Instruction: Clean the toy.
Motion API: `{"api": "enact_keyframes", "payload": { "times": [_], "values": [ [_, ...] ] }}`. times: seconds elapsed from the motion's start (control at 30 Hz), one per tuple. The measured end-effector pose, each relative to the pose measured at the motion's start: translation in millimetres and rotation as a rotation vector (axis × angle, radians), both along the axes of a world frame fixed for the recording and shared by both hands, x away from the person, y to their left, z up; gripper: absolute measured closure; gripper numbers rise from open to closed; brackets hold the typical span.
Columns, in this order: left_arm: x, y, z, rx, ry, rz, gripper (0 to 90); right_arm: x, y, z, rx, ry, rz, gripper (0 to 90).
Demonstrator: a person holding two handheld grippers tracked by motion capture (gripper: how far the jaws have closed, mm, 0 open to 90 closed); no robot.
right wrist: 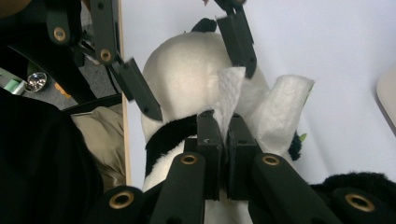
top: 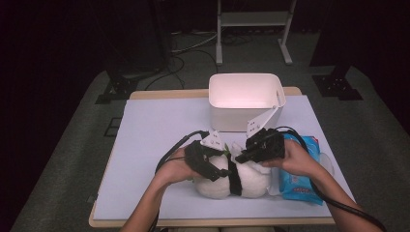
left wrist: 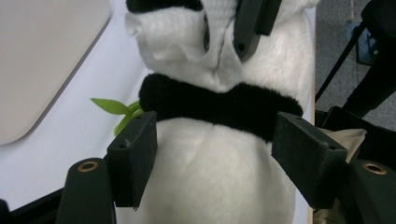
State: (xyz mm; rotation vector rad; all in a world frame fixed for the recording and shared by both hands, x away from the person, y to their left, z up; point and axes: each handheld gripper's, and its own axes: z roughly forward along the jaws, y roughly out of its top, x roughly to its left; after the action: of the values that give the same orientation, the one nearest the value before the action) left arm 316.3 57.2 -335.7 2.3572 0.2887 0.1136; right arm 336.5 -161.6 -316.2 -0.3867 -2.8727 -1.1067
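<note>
Panda plush (top: 232, 180) lying on white mat (top: 154, 140), near front edge, between both hands. Right gripper (right wrist: 223, 135) jaws nearly closed, pinching white wipe (right wrist: 229, 100) over plush's white body. Left gripper (left wrist: 215, 140) jaws parted, straddling plush at black band (left wrist: 219, 105); pads flank body without pressing. Blue wipe pack (top: 302, 181) just beside plush, to right. White bin (top: 245, 100) farther back on mat. Green leaf (left wrist: 114, 108) beside plush.

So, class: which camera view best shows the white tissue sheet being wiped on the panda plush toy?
The right gripper view: the thin white tissue sheet stands pinched between its own jaws, unfolded. The left gripper view shows it crumpled near the top edge; the high view gives a small white patch.
</note>
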Motion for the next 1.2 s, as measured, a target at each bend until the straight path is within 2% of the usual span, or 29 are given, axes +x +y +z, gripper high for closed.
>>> {"api": "enact_keyframes", "payload": {
  "times": [0.1, 0.17, 0.37, 0.43, 0.57, 0.67, 0.73, 0.8, 0.93, 1.2],
  "values": [
    [0.2, 6.9, 2.4, 0.009, -0.011, 0.001, 28.4, -1.0, -9.3, 0.5, 0.007, 0.004, -0.014, 85.7],
    [0.1, 12.2, 2.6, 0.009, -0.007, 0.022, 26.9, -1.4, -15.6, 0.1, 0.015, 0.001, -0.023, 85.7],
    [1.1, 25.6, -1.6, 0.009, 0.026, 0.042, 22.0, -1.7, -27.9, -1.8, 0.034, 0.015, -0.041, 85.6],
    [1.9, 27.9, -4.4, 0.021, 0.035, 0.031, 20.0, -1.2, -31.3, -2.8, 0.042, 0.021, -0.047, 85.6],
    [1.9, 29.5, -8.7, 0.012, 0.06, 0.02, 19.2, -1.5, -39.5, -3.4, 0.049, 0.021, -0.06, 85.5],
    [2.7, 30.0, -12.8, -0.015, 0.083, 0.019, 18.9, -2.3, -46.1, -4.2, 0.055, 0.026, -0.074, 85.5],
    [3.1, 29.8, -13.8, -0.016, 0.087, 0.012, 19.1, -2.8, -50.2, -4.7, 0.053, 0.025, -0.074, 85.5],
    [2.0, 29.7, -14.7, -0.025, 0.087, 0.008, 21.6, -4.0, -53.2, -5.0, 0.058, 0.026, -0.082, 85.5],
    [-0.1, 30.9, -15.2, -0.047, 0.074, 0.005, 32.5, -6.8, -59.3, -6.3, 0.068, 0.026, -0.088, 85.5],
    [-1.0, 29.6, -12.1, -0.057, 0.05, 0.018, 38.4, -11.7, -71.1, -8.4, 0.087, 0.022, -0.115, 85.5]
  ]
}}
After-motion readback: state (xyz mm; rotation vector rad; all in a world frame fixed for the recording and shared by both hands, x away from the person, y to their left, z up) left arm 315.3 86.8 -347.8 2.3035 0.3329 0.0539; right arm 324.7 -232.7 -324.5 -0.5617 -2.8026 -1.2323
